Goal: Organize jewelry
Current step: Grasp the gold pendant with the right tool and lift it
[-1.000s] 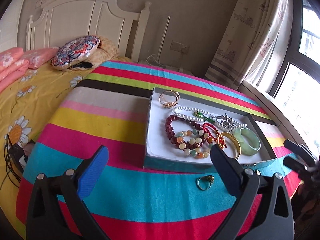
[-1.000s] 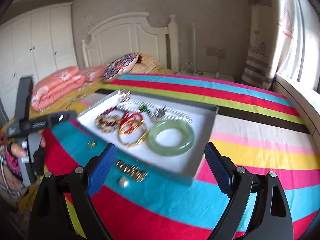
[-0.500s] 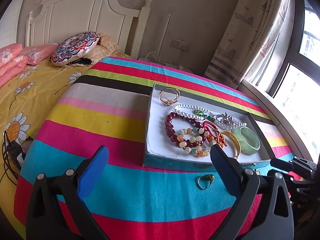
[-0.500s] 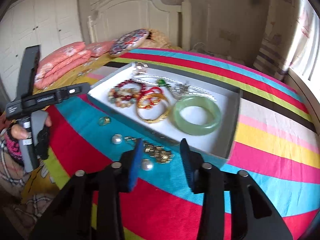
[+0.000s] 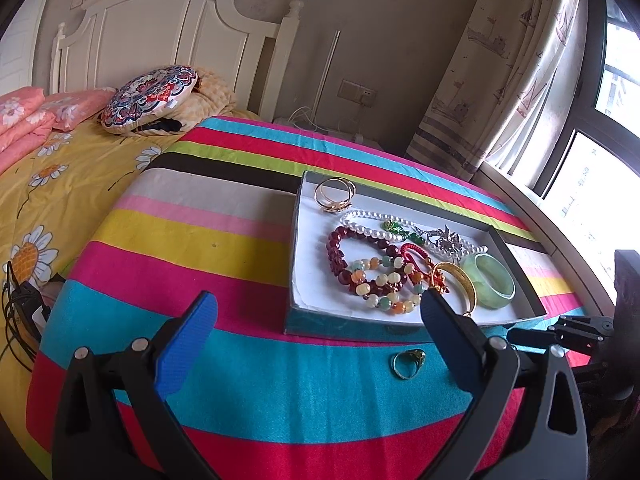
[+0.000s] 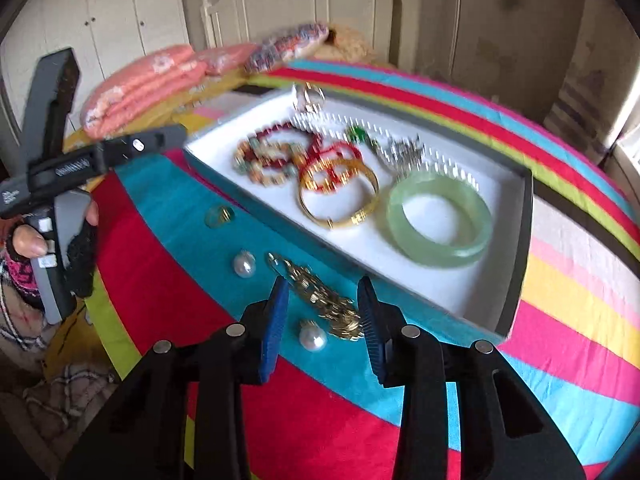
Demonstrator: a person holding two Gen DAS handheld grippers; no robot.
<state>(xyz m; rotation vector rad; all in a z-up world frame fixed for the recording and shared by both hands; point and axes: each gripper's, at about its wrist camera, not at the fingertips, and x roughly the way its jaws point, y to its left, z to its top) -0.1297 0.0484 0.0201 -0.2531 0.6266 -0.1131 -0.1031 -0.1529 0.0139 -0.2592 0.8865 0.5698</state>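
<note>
The shallow white-lined jewelry box (image 6: 516,200) on the striped cloth already holds bracelets; the right gripper (image 6: 322,316) has narrowed its jaws, unclenched, around the loose gold chain (image 6: 320,300) outside it, suggesting pickup; left gripper (image 5: 320,336) gapes empty

White headboard (image 5: 160,36), curtained window (image 5: 592,128), daylit

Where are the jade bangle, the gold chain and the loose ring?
jade bangle (image 6: 440,248), right wrist view, near rim.
gold chain (image 6: 328,304), right wrist view, bunched middle.
loose ring (image 5: 407,363), left wrist view, band.
</note>
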